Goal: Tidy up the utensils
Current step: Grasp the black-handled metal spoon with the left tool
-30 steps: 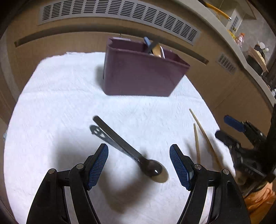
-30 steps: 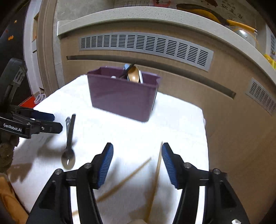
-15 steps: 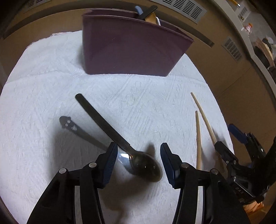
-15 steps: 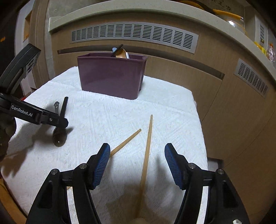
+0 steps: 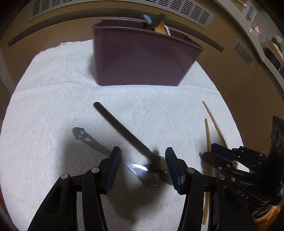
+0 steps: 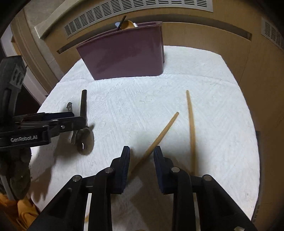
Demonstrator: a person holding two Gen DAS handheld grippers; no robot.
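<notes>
A purple utensil holder (image 5: 142,60) stands at the back of the white cloth (image 5: 44,110), with several utensils in it; it also shows in the right wrist view (image 6: 126,53). A dark-handled spoon (image 5: 124,131) lies over a second metal utensil (image 5: 85,138). My left gripper (image 5: 142,167) is open, its jaws on either side of the spoon bowls. Two wooden chopsticks (image 6: 165,129) (image 6: 190,124) lie on the right. My right gripper (image 6: 141,160) is partly closed around the left chopstick, with gaps still showing at both pads.
Wooden cabinet fronts with vent grilles (image 6: 142,14) rise behind the table. The cloth's round edge drops off on the left, right and near sides. An orange cloth (image 6: 19,209) shows below the left edge.
My left gripper moved down and forward over the spoon bowls and narrowed. My right gripper swung left over the left chopstick and closed most of the way.
</notes>
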